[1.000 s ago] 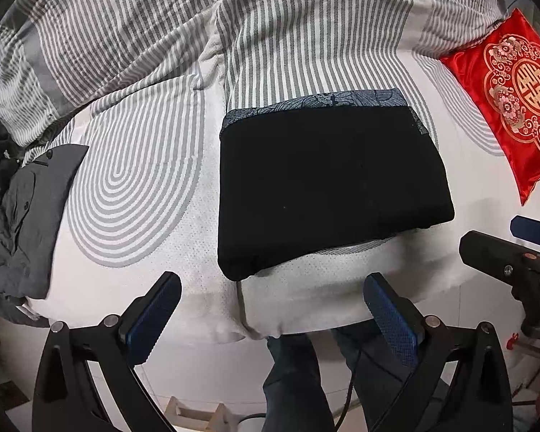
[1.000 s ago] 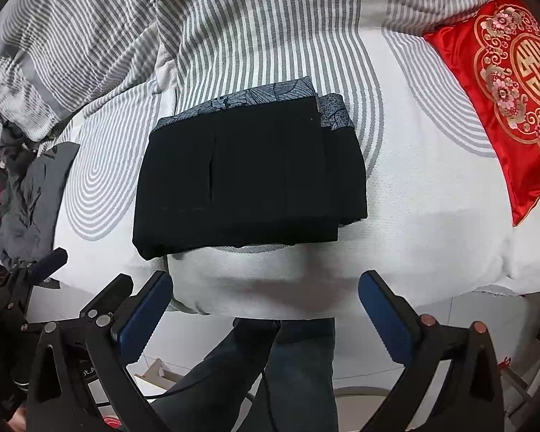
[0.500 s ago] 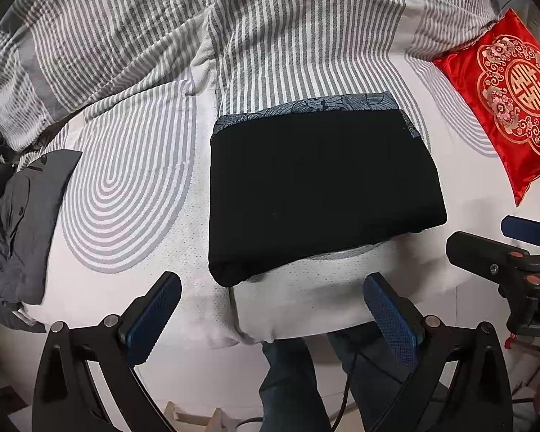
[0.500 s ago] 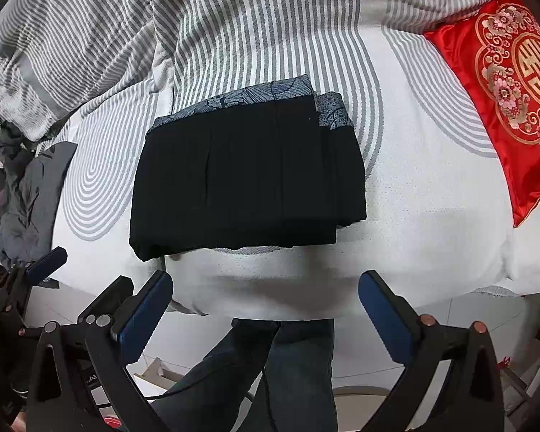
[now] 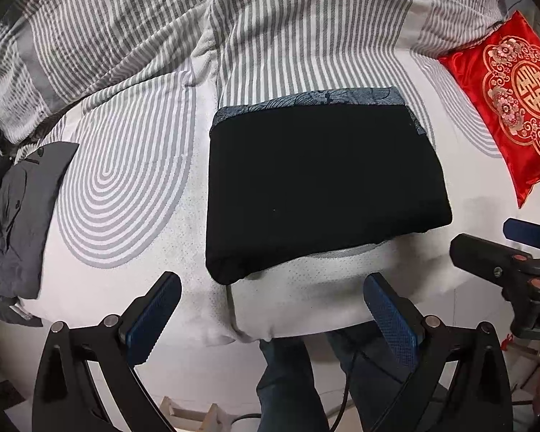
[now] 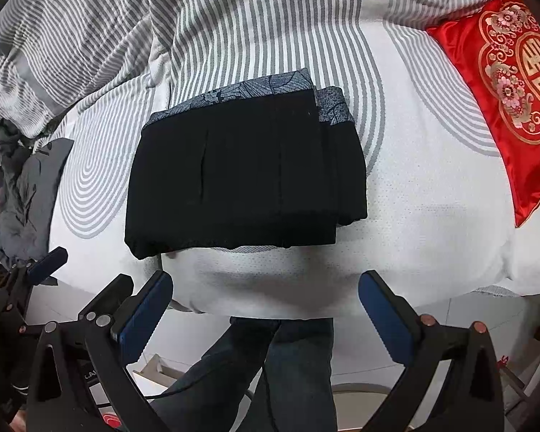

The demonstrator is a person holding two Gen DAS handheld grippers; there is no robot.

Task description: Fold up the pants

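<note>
While the folded black pants with a blue patterned waistband (image 5: 324, 183) lie at twelve o'clock on the grey-striped white bed (image 5: 133, 180), I hold the left gripper (image 5: 273, 309) and right gripper (image 6: 266, 306) spread wide, both empty.

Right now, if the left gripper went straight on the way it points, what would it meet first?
Probably the near edge of the folded black pants on the bed. The left gripper is open and off the bed's edge; depth is unclear, so it might meet the white cover first.
</note>
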